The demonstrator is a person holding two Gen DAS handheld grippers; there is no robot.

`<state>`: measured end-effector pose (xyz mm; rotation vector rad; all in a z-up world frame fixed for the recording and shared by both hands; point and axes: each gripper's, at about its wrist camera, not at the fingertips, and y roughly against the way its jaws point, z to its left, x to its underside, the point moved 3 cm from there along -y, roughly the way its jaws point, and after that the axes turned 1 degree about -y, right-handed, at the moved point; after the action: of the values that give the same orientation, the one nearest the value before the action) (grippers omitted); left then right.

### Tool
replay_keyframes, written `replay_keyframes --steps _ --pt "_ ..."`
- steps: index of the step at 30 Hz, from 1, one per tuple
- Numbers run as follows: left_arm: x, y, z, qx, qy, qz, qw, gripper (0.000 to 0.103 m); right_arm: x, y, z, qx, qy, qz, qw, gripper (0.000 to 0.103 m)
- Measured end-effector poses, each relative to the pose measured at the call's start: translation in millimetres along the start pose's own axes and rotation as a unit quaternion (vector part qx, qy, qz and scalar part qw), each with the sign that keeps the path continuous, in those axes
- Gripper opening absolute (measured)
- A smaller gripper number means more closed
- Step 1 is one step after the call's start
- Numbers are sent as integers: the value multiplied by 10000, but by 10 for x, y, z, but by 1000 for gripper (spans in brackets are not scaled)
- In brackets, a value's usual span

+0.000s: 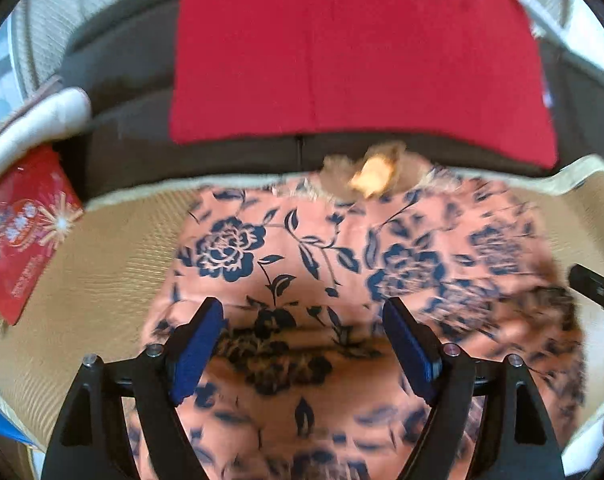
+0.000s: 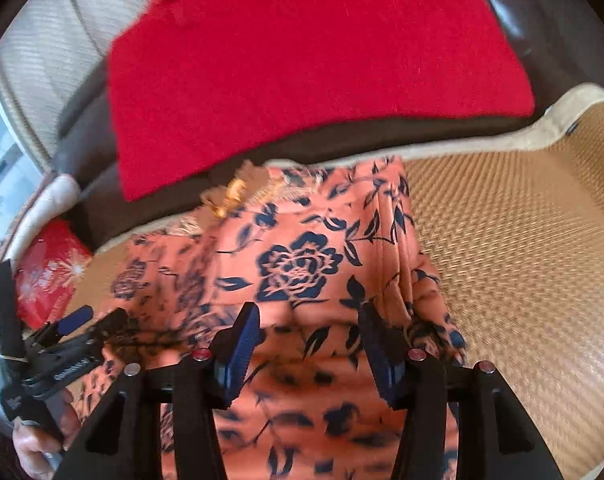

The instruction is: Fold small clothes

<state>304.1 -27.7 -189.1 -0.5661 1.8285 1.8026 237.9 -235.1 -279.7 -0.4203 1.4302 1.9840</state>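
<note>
A pink garment (image 1: 322,280) printed with dark blue flowers lies spread on a woven straw mat (image 1: 102,280), directly below and ahead of both hand-held grippers. The left gripper (image 1: 302,312) hangs above the cloth with its blue-padded jaws wide apart; nothing sits between the pads and the fabric lies flat beneath them. The right gripper (image 2: 310,320) also stands apart over the garment, its jaws at a middling spread, the pads clear of the cloth as far as the blurred view allows.

In the right wrist view the left gripper (image 2: 82,324) appears at the lower left, held by a hand (image 2: 42,440), its fingertips over the garment's left edge. A small yellow trim (image 1: 372,176) marks the far end of the garment, at the mat's edge, well ahead of both grippers.

Beyond the mat, a red cushion (image 1: 358,60) rests on a dark sofa (image 1: 134,148). To the far left of the left gripper a red packet (image 1: 22,232) with printed starbursts lies at the mat's edge, just below a white roll (image 1: 34,124). What the packet holds cannot be told.
</note>
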Motion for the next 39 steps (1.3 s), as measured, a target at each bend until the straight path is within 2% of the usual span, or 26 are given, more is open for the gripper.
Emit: replay_keyframes --steps 2,3,7,13,17,22,26,29,31,36,39 --pt "72 336 -14 57 -62 -188 9998 86 55 242 60 -223 -28 -311 9993 62" --pt "105 500 -25 69 -116 -272 9995 86 84 364 97 -311 -41 -477 9984 69" --pt "178 1008 -11 4 -289 -633 9976 90 304 851 338 -431 162 -933 9946 71" --pt "272 1795 -27 13 -465 -1306 9903 96 648 1450 412 -325 306 -1121 9927 71" --pt "328 2347 -61 -56 -614 -1766 9823 98 803 1836 543 -364 476 -1211 9908 75" --pt "446 2832 -151 -150 -897 -2203 9712 99 963 2240 738 -431 776 -1300 9875 79" --pt "548 3049 -182 -124 -962 -2335 9675 99 1039 2483 716 -467 689 -1328 9876 79" --pt "609 3170 -201 -44 -941 -2350 9674 99 1075 2698 681 -298 726 -1502 9855 80" --pt "652 3270 -213 -42 -936 -2415 9659 99 1089 2873 675 -218 801 -1679 9823 84" --pt "739 3452 -256 -152 -958 -2592 9609 103 1120 3218 720 -137 912 -1969 9761 86" --pt "754 3469 -301 -404 -1071 -2596 9589 103 1129 3295 711 -130 878 -2012 9755 86"
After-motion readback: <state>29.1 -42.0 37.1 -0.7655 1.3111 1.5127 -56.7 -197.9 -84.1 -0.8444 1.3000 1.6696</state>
